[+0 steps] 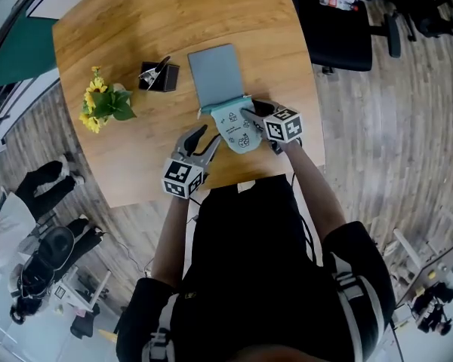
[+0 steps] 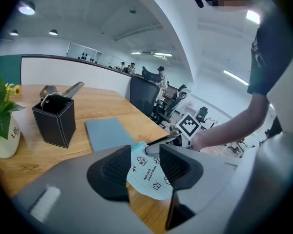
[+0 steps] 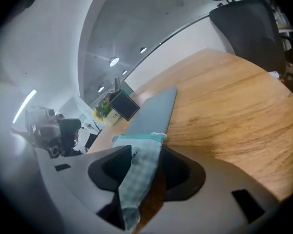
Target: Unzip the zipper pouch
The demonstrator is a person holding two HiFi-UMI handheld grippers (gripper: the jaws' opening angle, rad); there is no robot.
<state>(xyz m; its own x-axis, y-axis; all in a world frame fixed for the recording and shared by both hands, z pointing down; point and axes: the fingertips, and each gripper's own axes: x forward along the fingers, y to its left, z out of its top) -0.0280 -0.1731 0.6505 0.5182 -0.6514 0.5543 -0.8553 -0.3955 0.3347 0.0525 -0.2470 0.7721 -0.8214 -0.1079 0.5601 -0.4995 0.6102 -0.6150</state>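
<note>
The white flower pot (image 2: 5, 143) shows letters starting "LIF"; small print on the pouch (image 2: 149, 177) is illegible.

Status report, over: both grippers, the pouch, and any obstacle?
Left gripper open, near pouch. Right gripper open, pouch between jaws, not pinched. Zipper looks closed. Gray pad at pouch's top edge.

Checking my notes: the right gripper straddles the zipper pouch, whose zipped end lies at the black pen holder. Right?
No. The right gripper straddles the zipper pouch, but its zipped end lies at the grey-blue pad; the head view shows the black pen holder apart.
</note>
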